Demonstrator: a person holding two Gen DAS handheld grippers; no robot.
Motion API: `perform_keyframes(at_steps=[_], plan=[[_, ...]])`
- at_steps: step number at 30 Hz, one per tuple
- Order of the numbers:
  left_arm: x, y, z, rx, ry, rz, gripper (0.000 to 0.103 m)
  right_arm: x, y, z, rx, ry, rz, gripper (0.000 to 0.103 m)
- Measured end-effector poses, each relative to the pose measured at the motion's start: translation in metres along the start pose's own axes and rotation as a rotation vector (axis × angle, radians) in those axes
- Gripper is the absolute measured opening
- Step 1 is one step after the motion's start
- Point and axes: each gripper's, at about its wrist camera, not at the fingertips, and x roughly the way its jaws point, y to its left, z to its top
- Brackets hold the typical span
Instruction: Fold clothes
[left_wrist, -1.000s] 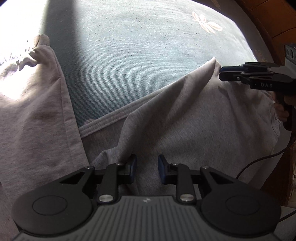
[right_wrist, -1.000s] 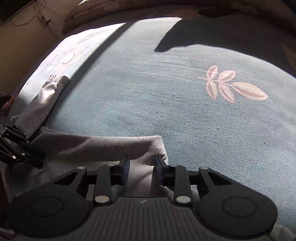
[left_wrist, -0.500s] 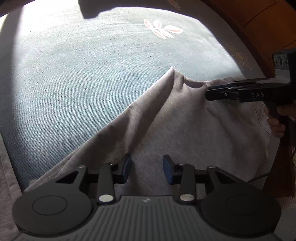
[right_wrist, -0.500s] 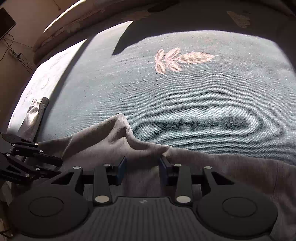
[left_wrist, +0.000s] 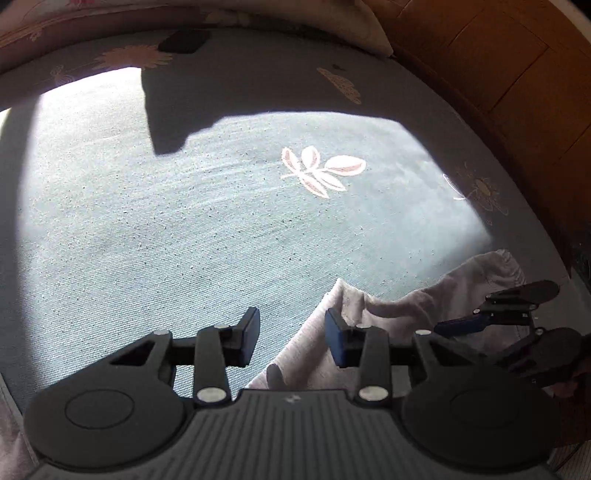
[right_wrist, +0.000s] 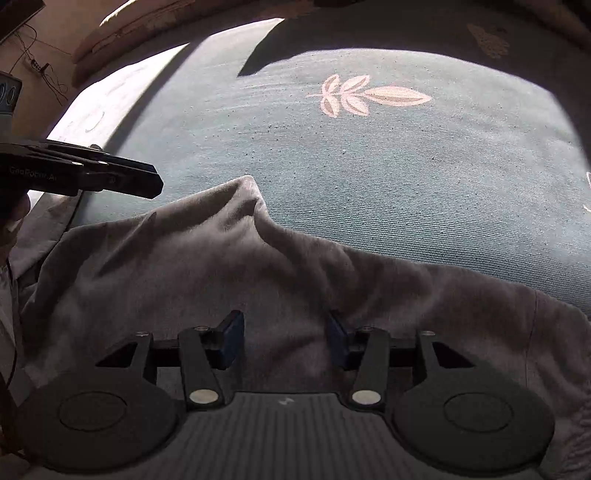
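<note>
A grey garment (right_wrist: 295, 273) lies crumpled on the teal bed cover (right_wrist: 369, 166), one corner (right_wrist: 247, 184) standing up in a peak. My right gripper (right_wrist: 286, 338) hovers over its middle. Its jaws are opening; cloth lies below the gap and the pads do not press on it. My left gripper (left_wrist: 291, 338) is open at the garment's edge (left_wrist: 314, 332), half over bare cover, gripping nothing. In the left wrist view the right gripper (left_wrist: 498, 317) shows over the garment's far end (left_wrist: 491, 269). The right wrist view has the left gripper (right_wrist: 110, 177) at the left edge.
Pink leaf embroidery (left_wrist: 321, 173) marks the sunlit cover beyond the garment. A wooden panel (left_wrist: 517, 74) borders the bed on the right, and pillows (left_wrist: 258, 14) and a dark flat object (left_wrist: 184, 40) lie at the back. A wall with cables (right_wrist: 37, 62) is far left.
Both grippers' jaws have widened and the cloth has slipped out of them. The left gripper swung off the garment's middle to its edge, now nearer the right gripper. The garment has settled on the bed.
</note>
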Motion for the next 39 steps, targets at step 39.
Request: perform_keyframes(at_steps=[39], plan=[[0.009, -0.062, 0.036, 0.205, 0.092, -0.391, 0.053, -0.017, 0.015, -0.009, -0.04, -0.06, -0.024, 0.085]])
